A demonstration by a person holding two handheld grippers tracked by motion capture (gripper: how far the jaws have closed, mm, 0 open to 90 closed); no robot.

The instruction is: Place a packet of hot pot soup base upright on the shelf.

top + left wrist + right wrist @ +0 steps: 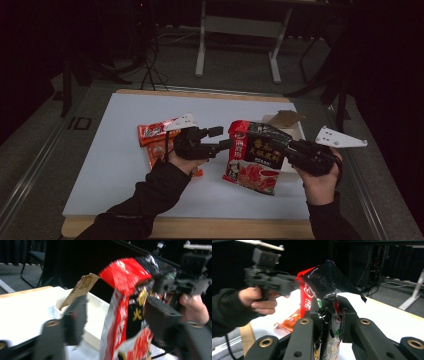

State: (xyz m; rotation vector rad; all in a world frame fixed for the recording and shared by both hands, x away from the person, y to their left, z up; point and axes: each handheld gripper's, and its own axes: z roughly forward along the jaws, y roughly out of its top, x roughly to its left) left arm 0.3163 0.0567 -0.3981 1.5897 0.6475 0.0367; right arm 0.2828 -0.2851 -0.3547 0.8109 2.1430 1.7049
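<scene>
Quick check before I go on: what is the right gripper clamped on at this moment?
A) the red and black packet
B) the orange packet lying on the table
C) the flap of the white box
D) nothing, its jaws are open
A: in the right gripper view the right gripper has its jaws shut on the crumpled edge of the red and black packet, which is held up off the table.

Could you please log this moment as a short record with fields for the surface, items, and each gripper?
surface: white board on a wooden table
held item: red-and-black snack bag, lifted off the board
right gripper: shut on the bag's edge
left gripper: jaws open on either side of the bag
other items: orange packet lying flat; white box with a brown flap
</scene>
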